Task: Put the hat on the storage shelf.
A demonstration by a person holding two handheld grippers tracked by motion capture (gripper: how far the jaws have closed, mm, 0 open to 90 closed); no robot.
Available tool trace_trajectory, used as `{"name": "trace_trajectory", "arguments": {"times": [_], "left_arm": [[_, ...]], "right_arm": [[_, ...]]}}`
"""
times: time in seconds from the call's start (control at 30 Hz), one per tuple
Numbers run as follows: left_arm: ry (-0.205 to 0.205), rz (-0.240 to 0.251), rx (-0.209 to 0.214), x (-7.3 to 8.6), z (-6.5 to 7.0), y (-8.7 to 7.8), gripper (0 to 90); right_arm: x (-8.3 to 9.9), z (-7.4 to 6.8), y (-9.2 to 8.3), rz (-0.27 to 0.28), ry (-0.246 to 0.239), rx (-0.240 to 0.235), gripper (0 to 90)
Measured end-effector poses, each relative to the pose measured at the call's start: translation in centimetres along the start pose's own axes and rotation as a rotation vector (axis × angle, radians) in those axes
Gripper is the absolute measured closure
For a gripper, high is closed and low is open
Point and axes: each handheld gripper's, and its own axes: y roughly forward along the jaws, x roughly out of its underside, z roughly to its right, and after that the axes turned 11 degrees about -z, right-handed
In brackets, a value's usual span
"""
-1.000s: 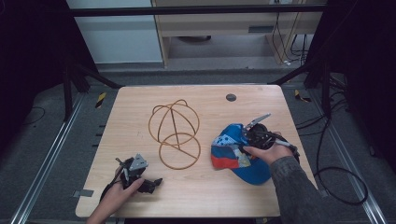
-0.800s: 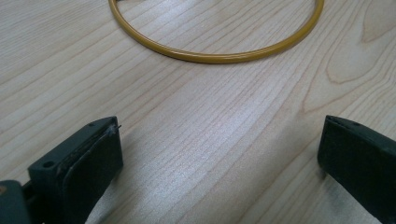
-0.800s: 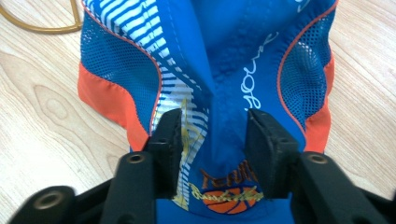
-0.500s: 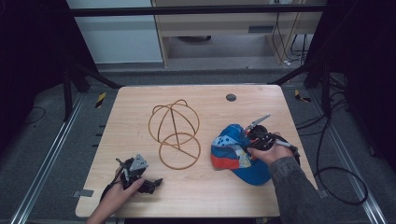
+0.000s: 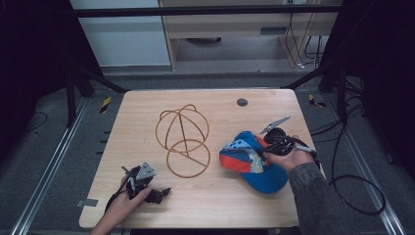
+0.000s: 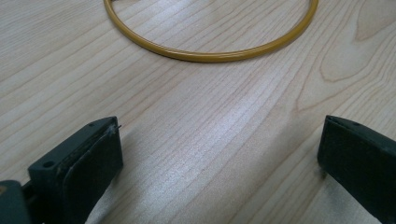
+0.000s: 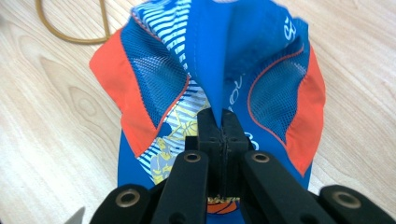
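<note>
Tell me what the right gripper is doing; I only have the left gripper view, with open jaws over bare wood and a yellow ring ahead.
Observer: The right gripper has just been closing its jaws, and they now pinch a fold of a blue and orange cap.
Operator: Where does the cap lie?
Observer: On the table, to the right of a gold wire stand in the high view.
Operator: Is my ring part of that stand?
Observer: It seems so: a flat hoop joins the stand's domed wires on the side nearest the left gripper.
</note>
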Motion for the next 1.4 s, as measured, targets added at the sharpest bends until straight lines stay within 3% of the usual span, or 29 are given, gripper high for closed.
{"name": "trace_trajectory", "arguments": {"times": [0.6,1.4], "left_arm": [[-0.003,0.002,0.000,0.0,0.0,0.0,0.0],[0.001,0.000,0.000,0.0,0.0,0.0,0.0]], "right_arm": [[0.1,0.3,-4.1,0.074,-0.008,0.030,90.0],[0.2,0.7,-7.5,0.132,-0.012,0.054,90.0]]}}
